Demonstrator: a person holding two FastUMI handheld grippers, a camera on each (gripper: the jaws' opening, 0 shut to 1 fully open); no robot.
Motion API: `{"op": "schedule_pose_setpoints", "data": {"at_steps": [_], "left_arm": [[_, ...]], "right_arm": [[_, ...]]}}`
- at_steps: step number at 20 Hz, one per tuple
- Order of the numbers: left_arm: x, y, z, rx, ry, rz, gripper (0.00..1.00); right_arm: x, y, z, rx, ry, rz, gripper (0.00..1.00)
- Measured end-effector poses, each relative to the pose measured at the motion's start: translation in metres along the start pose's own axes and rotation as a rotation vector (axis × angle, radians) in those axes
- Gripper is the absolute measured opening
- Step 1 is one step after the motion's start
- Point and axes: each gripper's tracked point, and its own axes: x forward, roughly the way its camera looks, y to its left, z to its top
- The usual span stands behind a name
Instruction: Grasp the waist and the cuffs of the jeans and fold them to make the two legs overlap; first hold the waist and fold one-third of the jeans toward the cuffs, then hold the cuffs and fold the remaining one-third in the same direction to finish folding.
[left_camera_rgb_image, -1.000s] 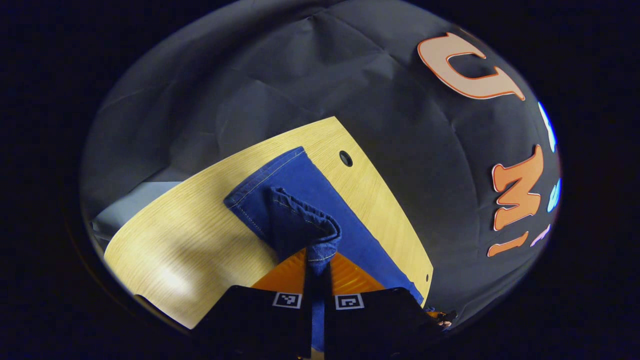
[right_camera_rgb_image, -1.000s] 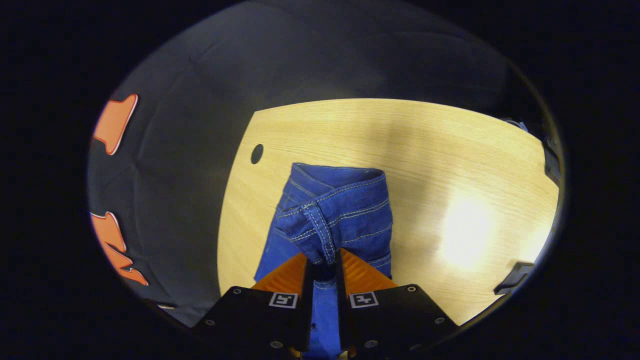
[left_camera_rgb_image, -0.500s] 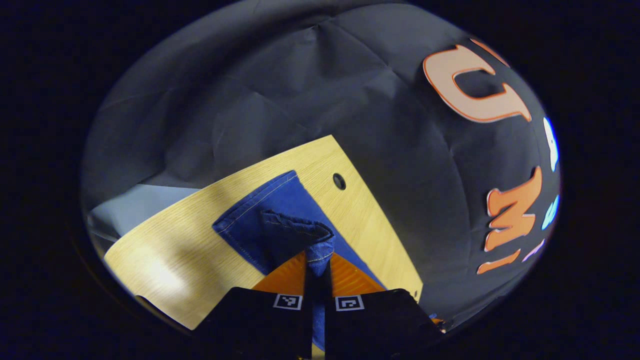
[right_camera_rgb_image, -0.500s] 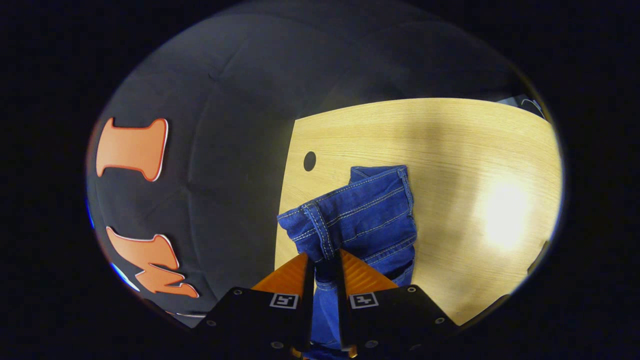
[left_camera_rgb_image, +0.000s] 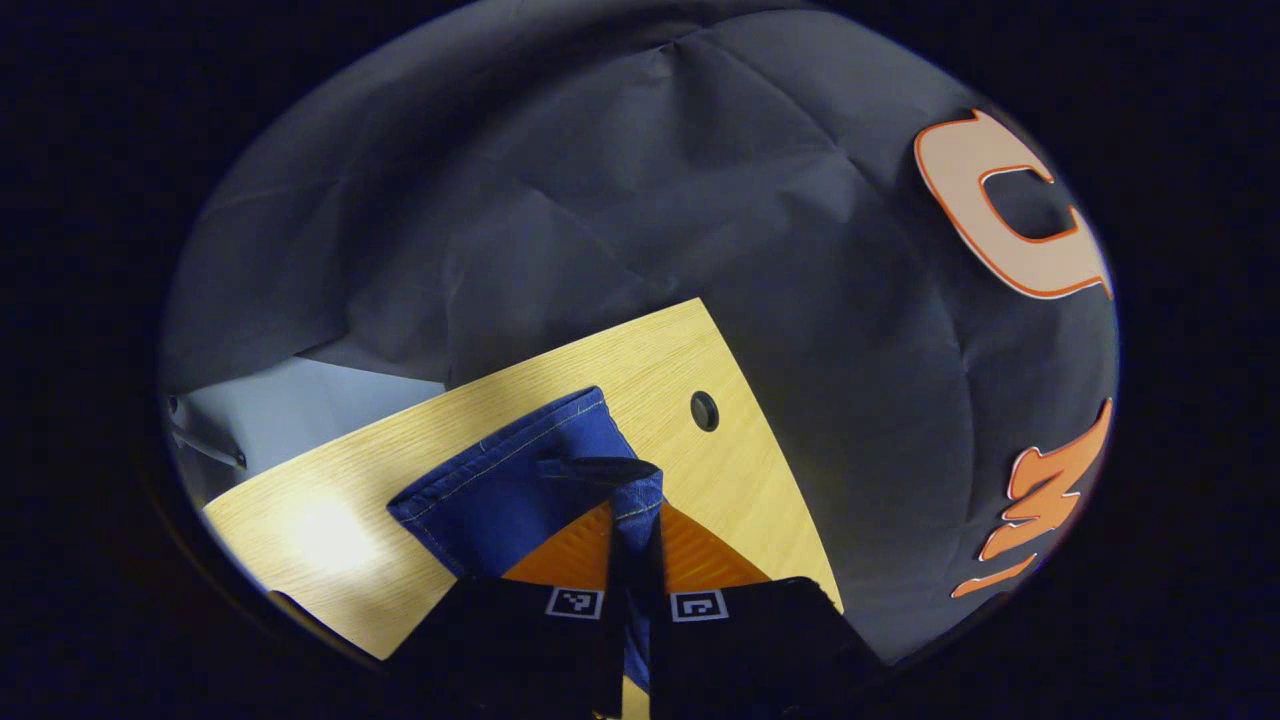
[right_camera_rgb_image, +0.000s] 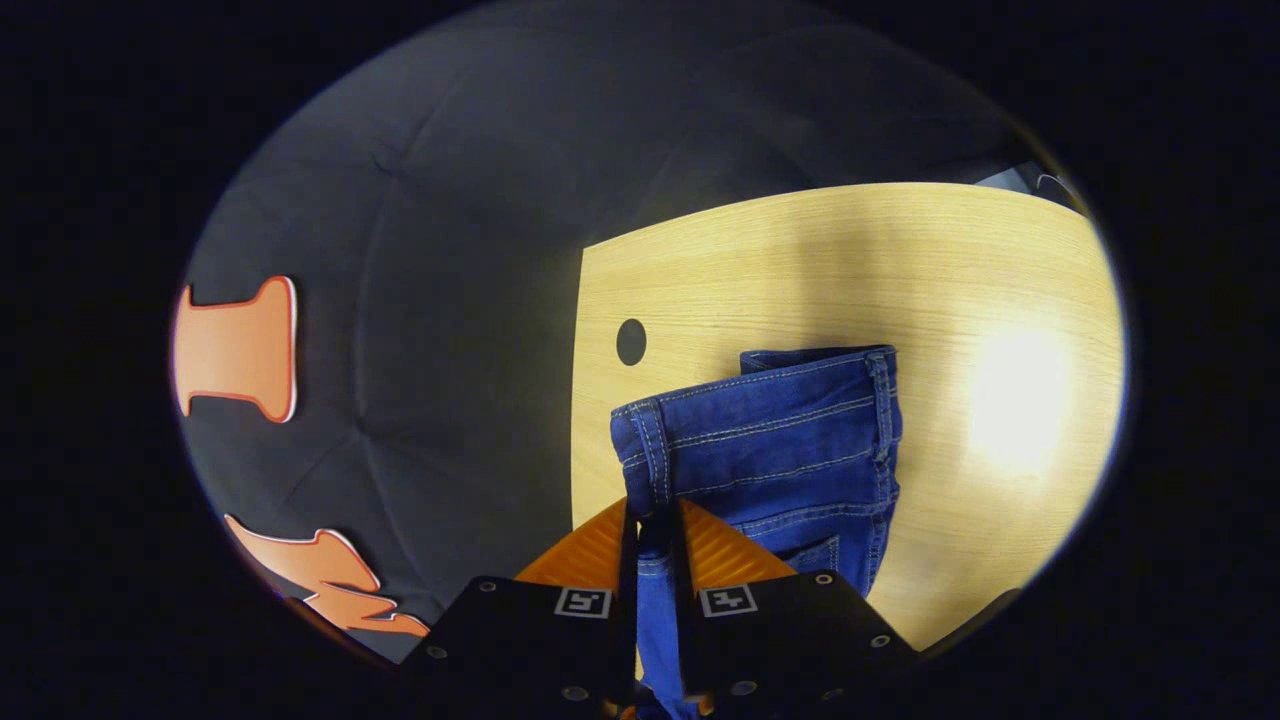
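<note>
The left gripper (left_camera_rgb_image: 636, 520) pinches the cuffs (left_camera_rgb_image: 610, 478) and the right gripper (right_camera_rgb_image: 655, 525) pinches the waist (right_camera_rgb_image: 650, 455) of the jeans (right_camera_rgb_image: 790, 440) (both pairs of fingers pressed on denim) above the table (right_camera_rgb_image: 800, 260).

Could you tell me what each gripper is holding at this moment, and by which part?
Both hold the jeans. The right gripper pinches the waistband by a belt loop; the left gripper pinches a stitched hem edge, apparently a cuff.
</note>
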Motion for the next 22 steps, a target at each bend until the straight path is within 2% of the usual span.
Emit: {"op": "schedule_pose_setpoints", "data": {"at_steps": [2, 6, 8, 9, 10, 11, 12, 13, 14, 17, 22], "left_arm": [[0.012, 0.001, 0.012, -0.026, -0.034, 0.056, 0.10], [0.026, 0.000, 0.019, -0.065, -0.029, 0.106, 0.08], [0.033, -0.001, 0.017, -0.044, -0.022, 0.119, 0.43], [0.029, -0.007, 0.015, -0.034, -0.018, 0.108, 0.53], [0.026, -0.011, 0.017, -0.005, -0.016, 0.115, 0.54], [0.019, -0.014, 0.017, 0.059, -0.020, 0.127, 0.69], [0.025, -0.018, 0.022, 0.121, -0.038, 0.125, 0.85], [0.019, -0.021, 0.023, 0.166, -0.046, 0.144, 1.00], [0.019, -0.026, 0.021, 0.193, -0.042, 0.143, 0.98], [0.022, -0.022, 0.017, 0.248, -0.027, 0.144, 0.98], [0.023, -0.011, 0.005, 0.429, -0.006, 0.160, 0.98]], "right_arm": [[0.018, 0.003, 0.001, 0.015, 0.003, -0.010, 0.18], [0.045, 0.006, 0.008, 0.037, -0.013, -0.041, 0.18], [0.050, -0.002, 0.010, 0.014, -0.016, -0.088, 0.18], [0.050, 0.001, 0.010, 0.004, -0.015, -0.085, 0.18], [0.045, 0.001, 0.013, 0.001, -0.015, -0.089, 0.30], [0.042, 0.005, 0.015, -0.014, -0.024, -0.086, 0.41], [0.036, 0.002, 0.020, -0.035, -0.032, -0.099, 0.63], [0.030, -0.003, 0.027, -0.066, -0.056, -0.117, 0.79], [0.024, -0.012, 0.033, -0.096, -0.069, -0.148, 0.86], [0.010, -0.049, 0.049, -0.167, -0.102, -0.251, 0.88], [0.007, -0.093, 0.055, -0.267, -0.087, -0.391, 0.89]]}}
